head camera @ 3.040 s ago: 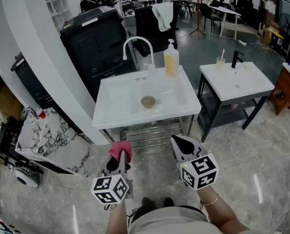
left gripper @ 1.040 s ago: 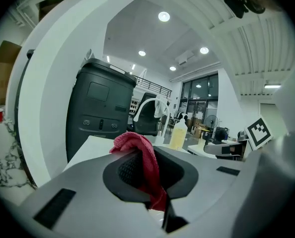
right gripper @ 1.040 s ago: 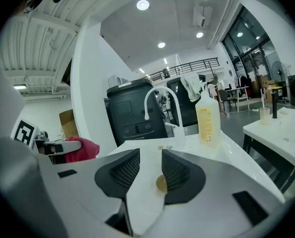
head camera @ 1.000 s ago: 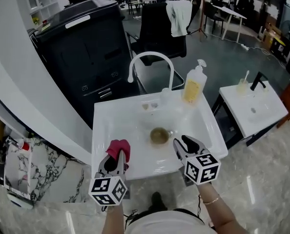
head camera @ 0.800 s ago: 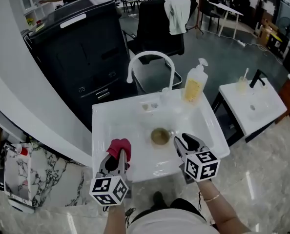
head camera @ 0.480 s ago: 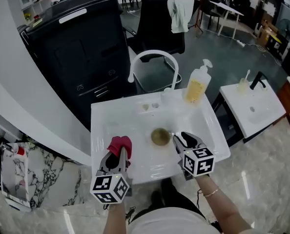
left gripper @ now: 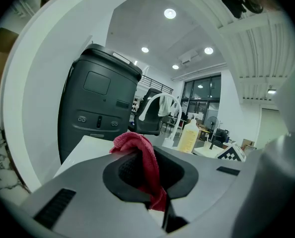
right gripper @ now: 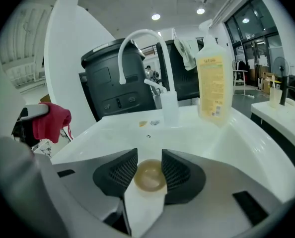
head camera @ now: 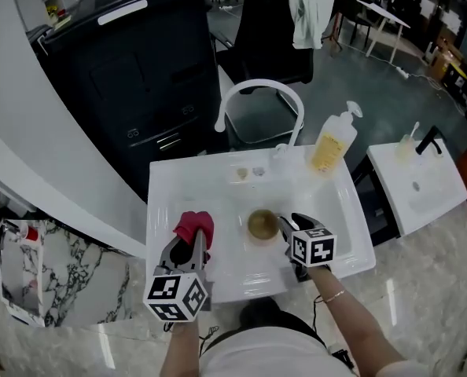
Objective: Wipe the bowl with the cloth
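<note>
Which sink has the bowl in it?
The large sink with the arched white faucet, the bowl mid-basin. The smaller sink at right shows none.

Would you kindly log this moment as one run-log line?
left gripper: shut on red cloth | right gripper: jaws just opening, bowl ahead between them, ungripped | bowl: in sink | wipe: not started

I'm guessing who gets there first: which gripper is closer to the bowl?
Right. The right gripper, jaws just opening wider, has the bowl at its tips, not gripped. The left gripper, clamping the cloth, sits off to the bowl's left.
</note>
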`<act>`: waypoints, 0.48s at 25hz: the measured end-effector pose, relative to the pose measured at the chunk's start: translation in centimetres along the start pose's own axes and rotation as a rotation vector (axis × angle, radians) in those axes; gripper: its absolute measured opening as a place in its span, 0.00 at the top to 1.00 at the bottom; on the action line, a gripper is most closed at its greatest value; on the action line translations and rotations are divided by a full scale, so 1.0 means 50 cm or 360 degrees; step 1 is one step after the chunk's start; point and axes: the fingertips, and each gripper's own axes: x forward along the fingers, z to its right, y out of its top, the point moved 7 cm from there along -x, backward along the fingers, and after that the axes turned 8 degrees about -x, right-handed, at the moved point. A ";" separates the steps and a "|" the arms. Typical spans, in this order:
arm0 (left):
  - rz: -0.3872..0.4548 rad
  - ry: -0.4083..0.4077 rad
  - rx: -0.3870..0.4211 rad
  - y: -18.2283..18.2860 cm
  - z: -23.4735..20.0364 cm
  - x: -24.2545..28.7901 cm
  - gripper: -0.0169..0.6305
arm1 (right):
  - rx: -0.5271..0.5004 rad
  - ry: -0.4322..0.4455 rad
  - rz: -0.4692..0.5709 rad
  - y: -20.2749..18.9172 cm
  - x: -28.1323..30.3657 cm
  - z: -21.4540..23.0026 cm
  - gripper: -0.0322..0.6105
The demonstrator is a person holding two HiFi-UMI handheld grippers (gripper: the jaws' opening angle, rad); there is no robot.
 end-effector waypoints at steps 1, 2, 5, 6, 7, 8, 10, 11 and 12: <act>-0.0007 0.0008 -0.0004 0.001 -0.001 0.010 0.91 | -0.0003 0.0008 -0.0036 -0.005 0.017 0.008 0.70; -0.0014 0.0014 -0.0008 0.001 -0.002 0.021 0.91 | -0.0012 0.0015 -0.0073 -0.010 0.033 0.016 0.70; -0.0043 0.0045 -0.0012 -0.003 -0.005 0.052 0.91 | -0.0026 0.0039 -0.0165 -0.026 0.079 0.038 0.70; -0.0051 0.0058 -0.0016 -0.004 -0.007 0.062 0.91 | -0.0026 0.0046 -0.0188 -0.031 0.094 0.045 0.70; -0.0058 0.0071 -0.0020 -0.004 -0.008 0.073 0.91 | -0.0026 0.0052 -0.0209 -0.034 0.110 0.053 0.70; -0.0065 0.0082 -0.0024 -0.005 -0.009 0.084 0.91 | -0.0028 0.0057 -0.0230 -0.038 0.126 0.060 0.70; -0.0079 0.0098 -0.0032 -0.007 -0.009 0.105 0.91 | -0.0028 0.0079 -0.0280 -0.050 0.158 0.075 0.70; -0.0086 0.0107 -0.0035 -0.008 -0.008 0.115 0.91 | -0.0023 0.0095 -0.0309 -0.059 0.174 0.081 0.70; -0.0093 0.0117 -0.0038 -0.009 -0.007 0.125 0.91 | -0.0021 0.0107 -0.0339 -0.067 0.188 0.087 0.70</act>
